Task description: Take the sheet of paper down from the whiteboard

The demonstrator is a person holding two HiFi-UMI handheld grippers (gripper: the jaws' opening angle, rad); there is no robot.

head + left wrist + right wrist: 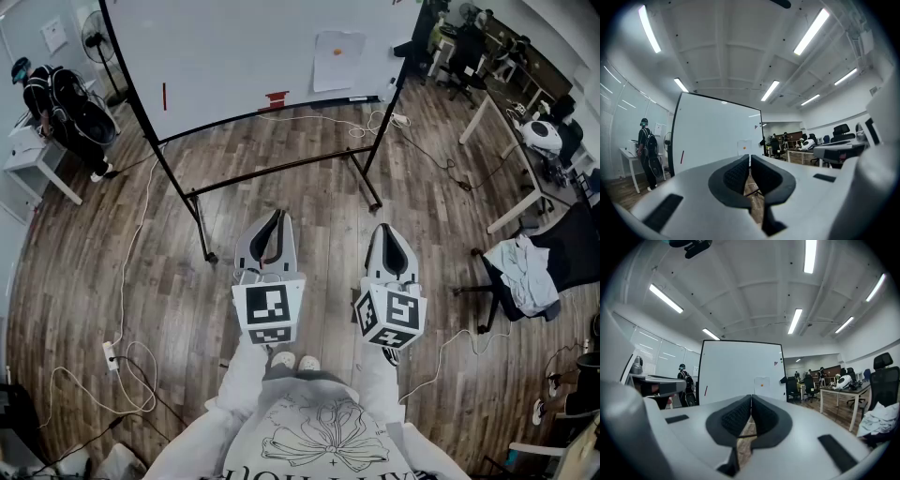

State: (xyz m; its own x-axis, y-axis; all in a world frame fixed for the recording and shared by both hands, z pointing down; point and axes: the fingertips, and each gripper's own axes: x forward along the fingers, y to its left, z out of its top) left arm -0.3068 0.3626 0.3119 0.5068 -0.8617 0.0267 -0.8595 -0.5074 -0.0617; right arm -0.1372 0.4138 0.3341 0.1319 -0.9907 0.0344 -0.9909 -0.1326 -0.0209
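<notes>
Left gripper [278, 217], right gripper [385, 230]: fingers [737, 172] together, empty.

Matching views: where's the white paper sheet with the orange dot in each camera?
Head view: white paper sheet with orange dot, top, right of centre.
Left gripper view: sheet centred, just above the jaws.
Right gripper view: sheet just right of centre.
Shared landmark: red vertical mark, left on black-framed whiteboard.

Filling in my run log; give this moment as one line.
left gripper: shut, empty | right gripper: shut, empty | sheet of paper: on whiteboard, untouched
</notes>
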